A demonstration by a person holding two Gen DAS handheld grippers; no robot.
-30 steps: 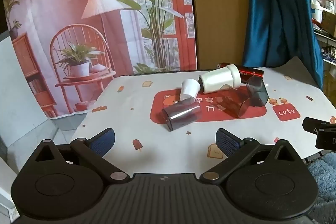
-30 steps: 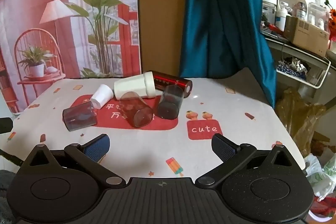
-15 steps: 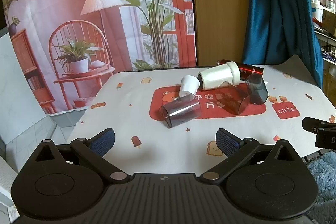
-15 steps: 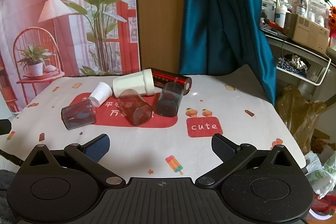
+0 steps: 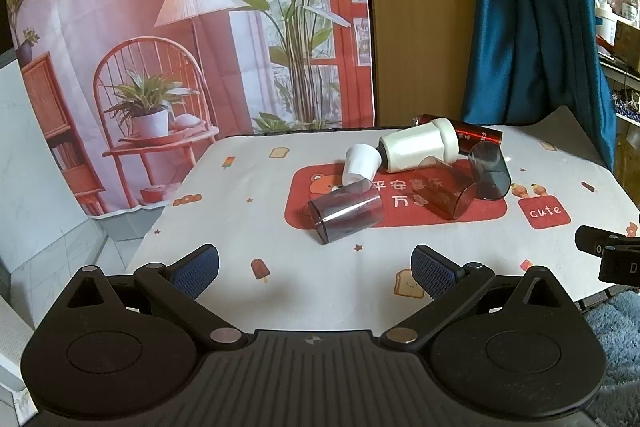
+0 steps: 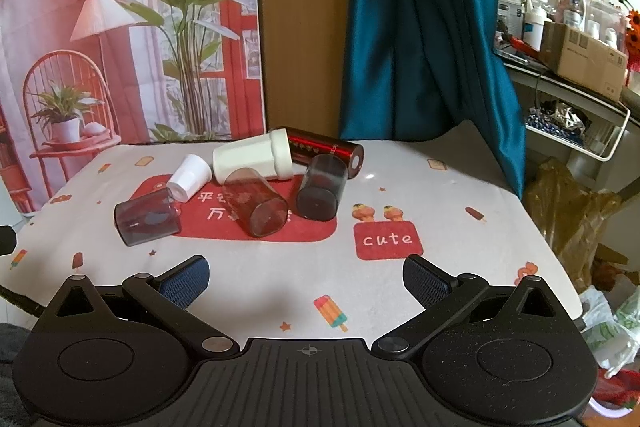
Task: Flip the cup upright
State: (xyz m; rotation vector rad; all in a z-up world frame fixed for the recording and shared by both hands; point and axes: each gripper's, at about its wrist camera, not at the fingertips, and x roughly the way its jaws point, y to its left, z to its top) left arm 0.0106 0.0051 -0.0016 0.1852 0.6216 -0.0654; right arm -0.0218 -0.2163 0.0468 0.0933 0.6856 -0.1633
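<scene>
Lying on their sides in a loose cluster on the red panel of the tablecloth (image 6: 256, 291), six cups, none upright.

Item 1: grey translucent cup (image 5: 346, 213), nearest and leftmost, mouth toward the near left. It touches the small white cup (image 5: 360, 165) behind it.

Item 2: brown translucent cup (image 6: 258, 205), centre, mouth toward the near side, its far end against the large white cup (image 6: 254, 159).

Item 3: dark grey cup (image 6: 322, 189), right of centre, mouth toward the near side, leaning on the red cylinder (image 6: 326, 151) at the far right.

Left gripper (image 5: 314, 269): jaws spread wide, holding nothing, near edge of the table, well short of the cluster. Right gripper (image 6: 306, 279): jaws likewise apart and empty, near edge.

Hazards, as judged:
- Round walls on a smooth cloth; a nudge from one finger before the other closes would likely roll a cup away.
- Cups touch one another, so lifting one may set its neighbours rolling, possibly toward the far or right edge.
- Thin translucent walls may flex or slip under a hard pinch.
- Tilting a cup with the base not flat risks a topple back onto the cloth.
- Both grippers reaching the centre together could collide.
</scene>
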